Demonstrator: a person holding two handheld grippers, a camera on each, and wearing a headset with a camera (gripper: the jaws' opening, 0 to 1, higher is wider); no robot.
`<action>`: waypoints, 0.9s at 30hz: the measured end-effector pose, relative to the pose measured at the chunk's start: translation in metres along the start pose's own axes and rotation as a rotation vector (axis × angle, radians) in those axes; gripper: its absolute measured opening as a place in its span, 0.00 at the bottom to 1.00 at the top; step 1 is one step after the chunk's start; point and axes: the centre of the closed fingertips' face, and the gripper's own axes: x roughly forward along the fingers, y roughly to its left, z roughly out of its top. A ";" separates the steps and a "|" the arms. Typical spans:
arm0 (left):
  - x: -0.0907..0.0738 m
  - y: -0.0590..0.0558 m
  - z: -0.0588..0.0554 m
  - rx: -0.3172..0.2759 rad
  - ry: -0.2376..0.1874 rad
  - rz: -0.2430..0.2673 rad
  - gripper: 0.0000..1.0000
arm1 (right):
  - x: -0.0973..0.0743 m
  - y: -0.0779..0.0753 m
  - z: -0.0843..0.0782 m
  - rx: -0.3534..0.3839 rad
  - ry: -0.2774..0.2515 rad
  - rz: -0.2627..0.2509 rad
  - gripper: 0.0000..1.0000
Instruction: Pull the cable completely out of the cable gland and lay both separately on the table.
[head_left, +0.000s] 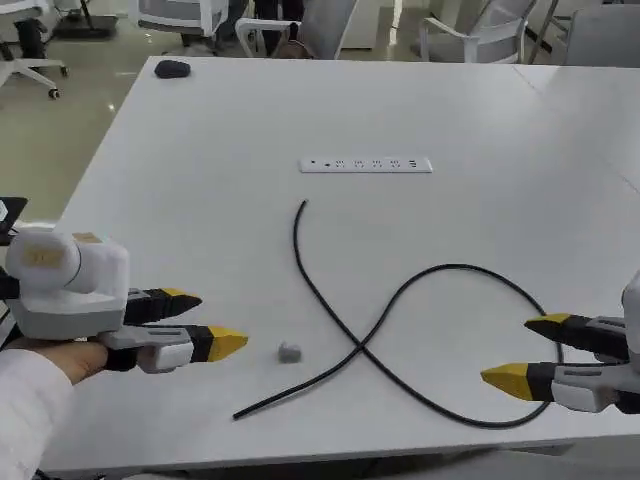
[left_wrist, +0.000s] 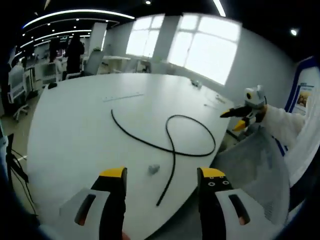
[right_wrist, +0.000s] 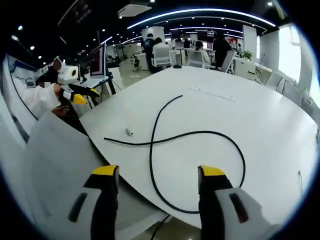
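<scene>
Cable: the black cable (head_left: 361, 345) is lying on the white table (head_left: 200, 200) in one big loop that is crossing over itself near the front edge, with one end pointing toward the power strip (head_left: 366, 165) and the other trailing off to the front.
Gland: the small grey gland (head_left: 290, 351) is sitting on its own just beside the front tail of the cable, and I'm seeing bare table between the two, so no touching.
Left tongs: the left gripper (head_left: 212, 320) is hovering at the near edge, pointing at the gland, with its yellow-tipped jaws standing wide and nothing between them.
Right tongs: the right gripper (head_left: 512, 350) is hanging by the far side of the loop, jaws also spread wide and empty.
Task reading: cable and gland are looking fully parted and both laid down — the job is looking done, or as good as.
How the cable is likely handling: thin, light and floppy, and it is keeping its curl. It is probably sliding easily on this smooth top, so a pinch on a straight run near an end looks best, away from the crossing.
How the gland is likely handling: tiny, hard and light — apt to skid or roll. Closing squarely across its body is looking safer than nudging it.
</scene>
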 end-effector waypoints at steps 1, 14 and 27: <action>-0.008 -0.004 0.000 -0.006 -0.012 0.003 0.58 | -0.001 -0.002 -0.003 0.012 0.007 -0.006 0.67; -0.046 -0.025 -0.005 -0.088 -0.088 0.060 0.66 | -0.006 -0.006 -0.014 0.132 0.010 -0.026 0.68; -0.043 -0.036 -0.013 -0.108 -0.082 0.041 0.66 | -0.005 0.011 -0.022 0.090 0.045 0.004 0.68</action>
